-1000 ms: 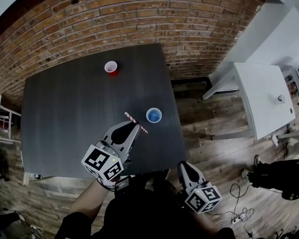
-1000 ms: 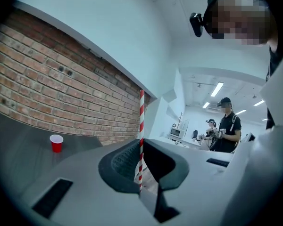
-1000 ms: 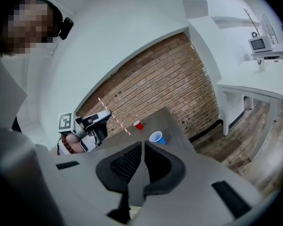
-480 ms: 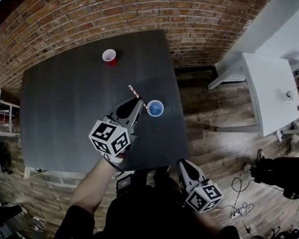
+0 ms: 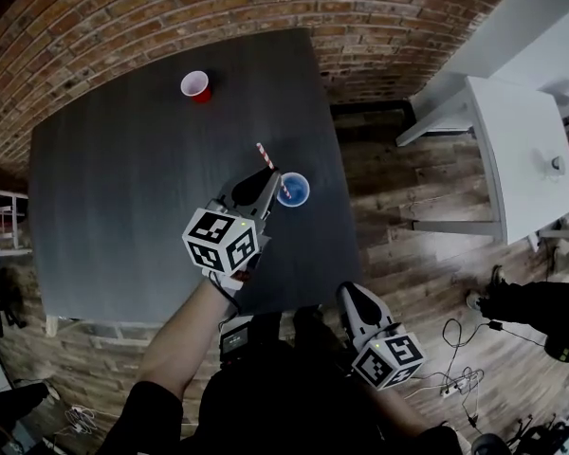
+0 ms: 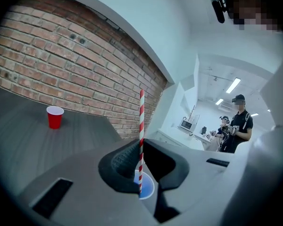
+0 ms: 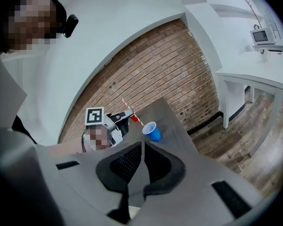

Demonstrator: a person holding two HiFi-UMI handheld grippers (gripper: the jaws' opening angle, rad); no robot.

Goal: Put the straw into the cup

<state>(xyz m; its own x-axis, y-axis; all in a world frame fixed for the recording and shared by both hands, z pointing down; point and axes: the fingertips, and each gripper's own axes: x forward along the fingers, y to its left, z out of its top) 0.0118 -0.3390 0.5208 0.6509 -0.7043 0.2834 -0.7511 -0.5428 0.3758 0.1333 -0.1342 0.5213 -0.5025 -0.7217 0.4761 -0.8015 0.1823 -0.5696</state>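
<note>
- Left gripper [image 6: 140,149] has its jaws closed on the red-and-white straw [image 6: 141,119]. It pinches the straw low on its length, so only a short end comes out below.
- I judge that the straw is held almost upright so that this short end can go down into the blue cup [image 6: 146,191]. The cup's open mouth lies directly under the end.
- The blue cup stands upright on the dark table [image 5: 123,207], near its right edge. The straw is not yet let go into it.
- Right gripper [image 7: 142,147] has its jaws pressed together with nothing between them. It hangs close to the person's body, off the near edge of the table and well apart from the cup. Probably one hand is enough for this step.
- A red cup [image 5: 195,86] stands far and to the left on the table, well apart from everything else.
- The head view gives the layout, but there the gripper covers the straw's lower end.
- The left gripper view shows that end over the cup.
- The right gripper view shows from the side that the straw leans. Whether the tip is already inside the rim, I cannot tell.
</note>
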